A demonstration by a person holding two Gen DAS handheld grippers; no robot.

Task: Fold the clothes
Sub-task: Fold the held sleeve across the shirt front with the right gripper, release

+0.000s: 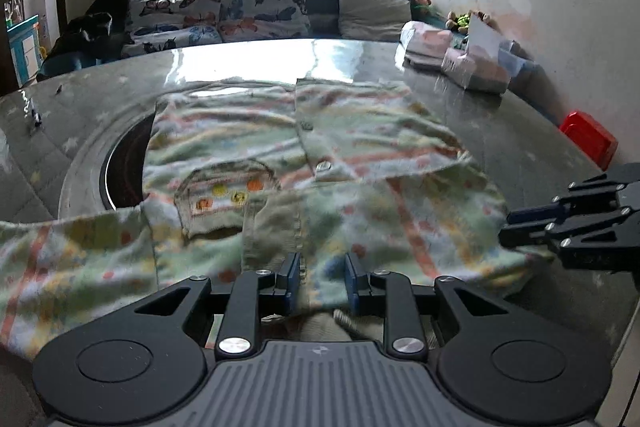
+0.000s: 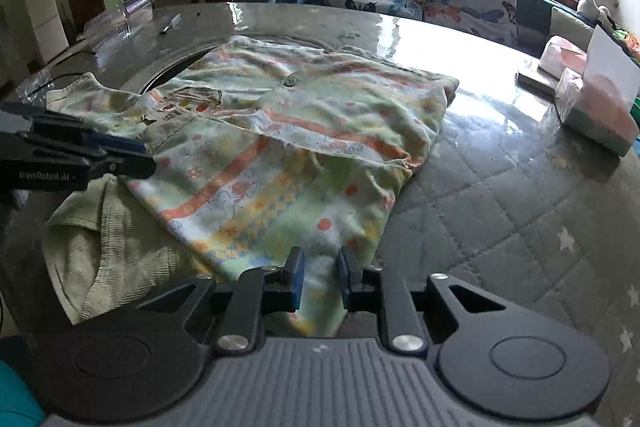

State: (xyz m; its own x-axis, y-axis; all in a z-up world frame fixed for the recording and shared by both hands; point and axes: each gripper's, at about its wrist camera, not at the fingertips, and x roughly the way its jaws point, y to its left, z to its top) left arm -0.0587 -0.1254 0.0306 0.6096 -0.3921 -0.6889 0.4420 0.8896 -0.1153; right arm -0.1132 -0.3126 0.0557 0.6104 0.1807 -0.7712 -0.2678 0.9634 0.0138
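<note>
A pale green children's garment point(image 1: 280, 147) with orange stripes, dots, snap buttons and a small chest pocket lies spread on the round table point(image 1: 120, 83). Its right side is folded over the middle. My left gripper point(image 1: 322, 277) is at the near edge with its jaws around the ribbed beige collar point(image 1: 276, 223) and the printed cloth. My right gripper point(image 2: 320, 277) holds a near edge of the same garment point(image 2: 304, 131) between its jaws. Each gripper shows in the other's view, my right point(image 1: 508, 229) and my left point(image 2: 148, 157).
Tissue packs and a white card point(image 1: 476, 63) stand at the table's far right, with a red box point(image 1: 588, 137) beyond the edge. A pen point(image 2: 170, 23) and clear plastic lie at the far left. A sofa with butterfly cushions point(image 1: 248, 7) runs behind.
</note>
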